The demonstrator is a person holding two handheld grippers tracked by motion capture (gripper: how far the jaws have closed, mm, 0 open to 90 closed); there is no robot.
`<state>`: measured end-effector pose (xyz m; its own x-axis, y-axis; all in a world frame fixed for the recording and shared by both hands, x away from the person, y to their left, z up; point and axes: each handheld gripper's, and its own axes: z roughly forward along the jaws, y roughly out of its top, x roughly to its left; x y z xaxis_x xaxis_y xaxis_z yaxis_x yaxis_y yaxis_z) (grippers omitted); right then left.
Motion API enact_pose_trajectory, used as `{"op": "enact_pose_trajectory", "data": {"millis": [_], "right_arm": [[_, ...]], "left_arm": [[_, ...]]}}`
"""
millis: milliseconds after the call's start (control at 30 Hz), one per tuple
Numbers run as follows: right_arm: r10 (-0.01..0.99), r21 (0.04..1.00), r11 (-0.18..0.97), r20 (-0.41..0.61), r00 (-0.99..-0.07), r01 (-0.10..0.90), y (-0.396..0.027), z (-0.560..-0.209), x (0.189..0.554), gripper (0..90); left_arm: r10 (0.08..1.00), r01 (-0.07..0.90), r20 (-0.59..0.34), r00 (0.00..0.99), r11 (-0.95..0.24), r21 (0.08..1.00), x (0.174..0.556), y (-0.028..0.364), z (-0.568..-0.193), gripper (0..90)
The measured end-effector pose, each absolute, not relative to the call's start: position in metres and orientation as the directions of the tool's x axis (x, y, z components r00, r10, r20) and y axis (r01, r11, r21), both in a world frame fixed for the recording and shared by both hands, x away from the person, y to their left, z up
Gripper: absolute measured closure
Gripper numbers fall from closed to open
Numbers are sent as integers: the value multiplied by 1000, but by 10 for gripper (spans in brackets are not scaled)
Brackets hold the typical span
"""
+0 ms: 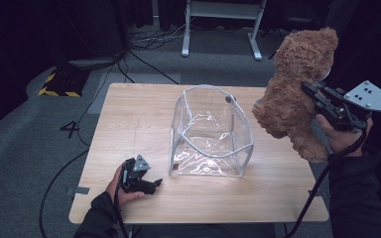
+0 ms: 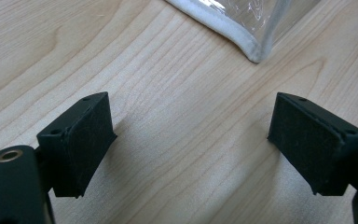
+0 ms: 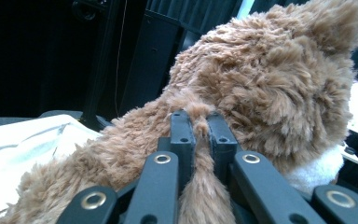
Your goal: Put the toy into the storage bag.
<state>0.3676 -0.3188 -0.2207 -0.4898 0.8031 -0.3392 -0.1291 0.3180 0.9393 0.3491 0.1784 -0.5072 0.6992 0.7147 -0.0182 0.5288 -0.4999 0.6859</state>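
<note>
resting low at the table's (image 1: 129,114) near-left corner, the left tongs (image 1: 155,184) sit w/ jaws spread wide and nothing btwn them; the left gripper view has bare wood under the pads (image 2: 86,144) and a bottom corner of the clear bag (image 2: 256,51) just ahead. mid-table the clear bag (image 1: 211,134) stands upright, mouth gaping, empty as far as can be seen. at right, the right tongs (image 1: 311,91) are clamped tight on a pinch of brown fur at the teddy bear's (image 1: 297,89) back, bear held in the air above the table's right edge, beside the bag, not over it. judged progress: pickup done; carrying the bear over the opening, lowering it in and letting go are still left. left tongs prob. there to steady the bag, not touching it yet.
</note>
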Motion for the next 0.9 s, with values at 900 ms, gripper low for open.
{"op": "enact_pose_trajectory", "data": {"millis": [900], "right_arm": [[782,926,342,-374,-498,-159,-296,-192,373,842]], "left_arm": [[715,529,-18,699,-500,686,349,178,-507,138]]}}
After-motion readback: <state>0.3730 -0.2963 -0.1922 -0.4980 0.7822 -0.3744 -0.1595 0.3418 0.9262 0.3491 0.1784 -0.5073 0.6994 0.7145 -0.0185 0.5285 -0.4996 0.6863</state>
